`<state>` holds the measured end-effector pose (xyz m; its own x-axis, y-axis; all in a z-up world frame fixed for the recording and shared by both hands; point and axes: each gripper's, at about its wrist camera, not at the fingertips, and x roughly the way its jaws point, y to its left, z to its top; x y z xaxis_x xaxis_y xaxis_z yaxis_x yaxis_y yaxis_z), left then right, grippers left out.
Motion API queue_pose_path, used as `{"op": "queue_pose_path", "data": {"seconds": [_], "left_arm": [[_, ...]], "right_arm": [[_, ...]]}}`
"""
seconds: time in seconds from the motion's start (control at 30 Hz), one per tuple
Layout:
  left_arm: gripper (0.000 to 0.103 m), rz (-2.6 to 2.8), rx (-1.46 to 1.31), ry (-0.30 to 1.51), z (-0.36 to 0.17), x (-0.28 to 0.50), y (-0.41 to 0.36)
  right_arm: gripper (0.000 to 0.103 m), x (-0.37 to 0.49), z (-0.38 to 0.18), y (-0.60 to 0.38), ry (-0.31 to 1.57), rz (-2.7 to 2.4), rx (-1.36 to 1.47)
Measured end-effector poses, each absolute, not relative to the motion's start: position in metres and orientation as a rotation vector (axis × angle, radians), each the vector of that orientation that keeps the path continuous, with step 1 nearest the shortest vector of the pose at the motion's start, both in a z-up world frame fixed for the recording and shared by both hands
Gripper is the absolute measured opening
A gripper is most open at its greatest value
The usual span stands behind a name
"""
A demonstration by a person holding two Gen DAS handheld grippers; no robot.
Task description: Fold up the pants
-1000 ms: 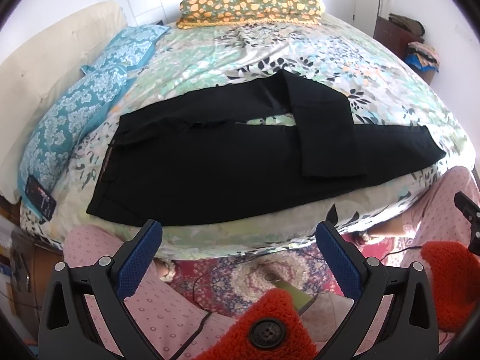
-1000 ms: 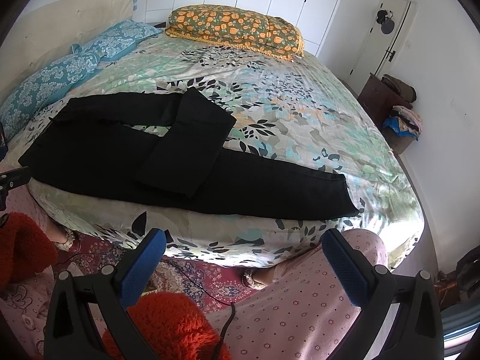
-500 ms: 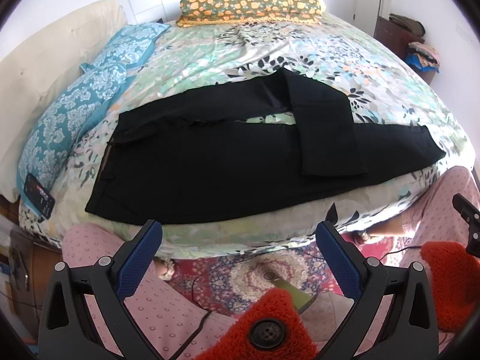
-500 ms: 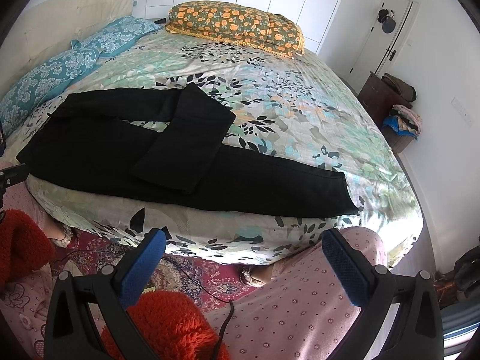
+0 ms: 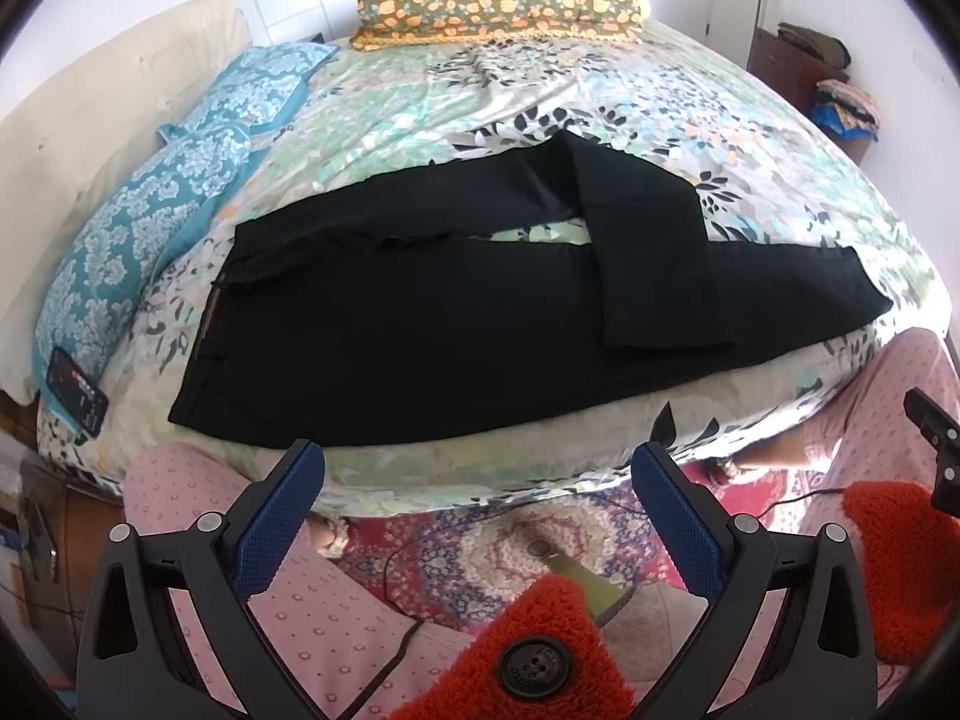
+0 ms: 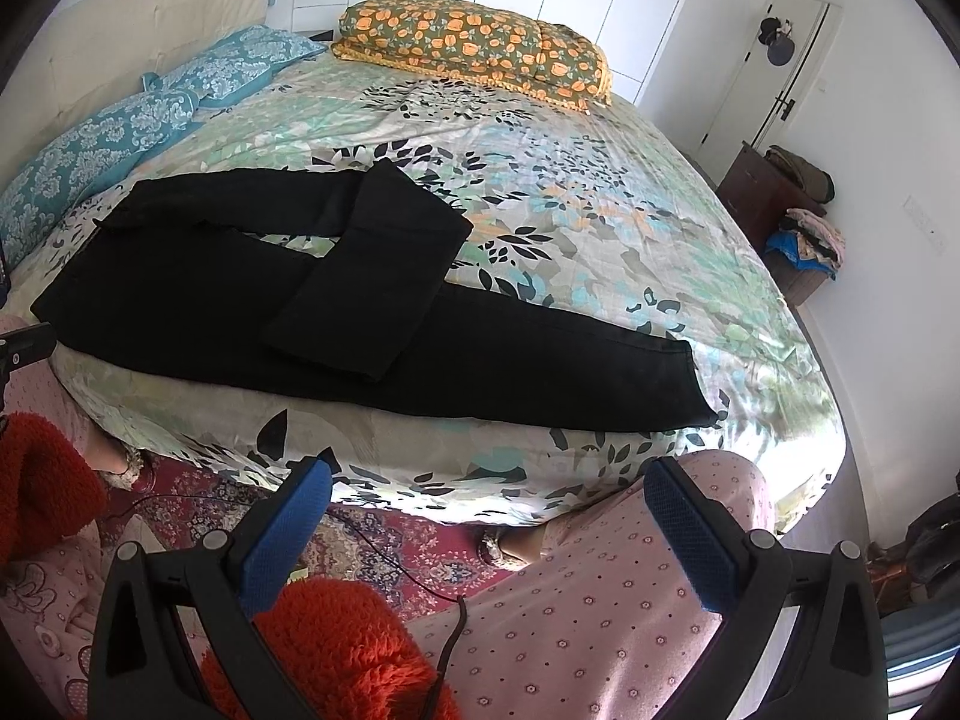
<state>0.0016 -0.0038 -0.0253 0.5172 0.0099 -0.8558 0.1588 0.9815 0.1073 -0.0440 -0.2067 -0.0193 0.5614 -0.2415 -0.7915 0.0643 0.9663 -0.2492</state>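
Black pants (image 5: 420,324) lie flat along the near edge of a bed with a floral sheet (image 5: 480,90). The waistband is at the left. One leg runs straight to the right; the far leg is bent back across it near the middle (image 5: 648,276). The pants also show in the right wrist view (image 6: 336,300), with the straight leg's hem at the right (image 6: 684,384). My left gripper (image 5: 480,480) is open and empty, held back from the bed edge over the floor. My right gripper (image 6: 489,498) is open and empty, also short of the bed edge.
Blue patterned pillows (image 5: 168,204) and a cream headboard (image 5: 90,120) are at the left, an orange floral pillow (image 5: 498,6) at the far side. A phone (image 5: 78,390) lies at the bed's left corner. A red rug (image 5: 510,546) and cables cover the floor. A dresser (image 6: 774,204) stands at the right.
Both grippers have edged slightly closer to the bed. The pants have not moved.
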Motion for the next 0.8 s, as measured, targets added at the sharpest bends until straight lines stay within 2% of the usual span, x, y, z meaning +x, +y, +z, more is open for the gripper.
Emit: {"op": "queue_pose_path", "data": {"seconds": [0.8], "left_arm": [[0.102,-0.091,0.178,1.040,-0.0283,0.0040,0.0004]], "right_arm": [[0.103,-0.0412,-0.0231,-0.2032,0.975,-0.174,-0.221]]}}
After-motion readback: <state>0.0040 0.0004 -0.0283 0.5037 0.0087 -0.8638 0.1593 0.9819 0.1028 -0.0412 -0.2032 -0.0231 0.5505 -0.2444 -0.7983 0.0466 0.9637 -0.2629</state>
